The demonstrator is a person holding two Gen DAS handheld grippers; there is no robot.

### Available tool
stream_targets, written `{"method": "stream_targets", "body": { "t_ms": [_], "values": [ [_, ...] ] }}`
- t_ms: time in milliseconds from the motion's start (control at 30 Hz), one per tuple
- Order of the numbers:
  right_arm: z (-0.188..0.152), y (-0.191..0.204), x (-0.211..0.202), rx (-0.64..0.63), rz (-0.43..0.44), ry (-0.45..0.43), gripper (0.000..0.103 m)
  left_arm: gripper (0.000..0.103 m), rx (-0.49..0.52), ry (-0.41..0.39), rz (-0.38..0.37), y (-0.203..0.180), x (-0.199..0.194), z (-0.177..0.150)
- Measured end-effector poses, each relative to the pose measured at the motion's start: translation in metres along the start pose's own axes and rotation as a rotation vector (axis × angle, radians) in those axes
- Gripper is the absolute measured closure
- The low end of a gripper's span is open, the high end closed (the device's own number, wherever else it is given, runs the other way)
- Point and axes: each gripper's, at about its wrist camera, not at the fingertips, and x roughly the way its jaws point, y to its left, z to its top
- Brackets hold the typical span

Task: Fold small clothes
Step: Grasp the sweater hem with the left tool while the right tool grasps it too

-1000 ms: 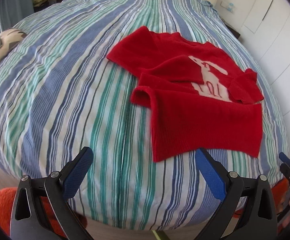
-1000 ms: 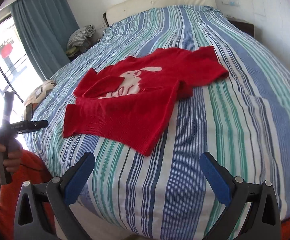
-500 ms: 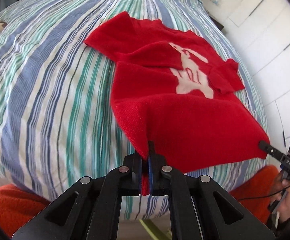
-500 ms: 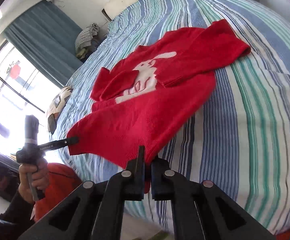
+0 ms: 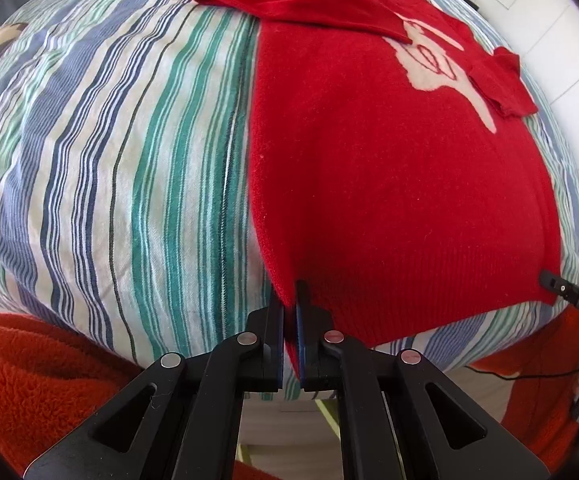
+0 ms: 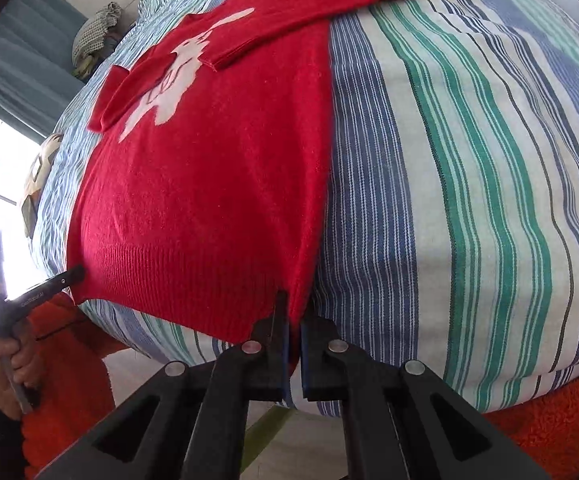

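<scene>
small red knitted sweater (image 5: 389, 184) with a pale animal figure on the chest, spread flat on the striped blue, green and white bedspread (image 5: 109, 160), ribbed hem at the near edge of the bed, collar end toward the far side. both sleeves folded inward across the chest.

left gripper (image 5: 290, 312): black arms, blue pads, pinched tight on the hem's left corner, red knit visible between the pads. seen also in the right wrist view, tip at that same corner (image 6: 74, 273).

right gripper (image 6: 294, 322): clamped tight on the hem's right corner, knit caught between the pads. tip shows in the left wrist view at the far end of the hem (image 5: 553, 282).

hem stretched between the two tools along the near edge of the bed. orange fleece sleeves (image 5: 21, 368) below the bed edge.
</scene>
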Motion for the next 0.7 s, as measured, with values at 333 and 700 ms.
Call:
{"method": "stream_targets", "body": {
  "t_ms": [333,700],
  "values": [
    [-0.005,-0.002,0.006,0.000,-0.003,-0.025,0.100,0.100,0.059,-0.017,0.087,-0.017,0.011,0.000],
    [-0.006,-0.003,0.004,0.001,-0.004,-0.041,0.100,0.097,0.063,-0.034,0.095,-0.018,0.011,-0.002]
  ]
}}
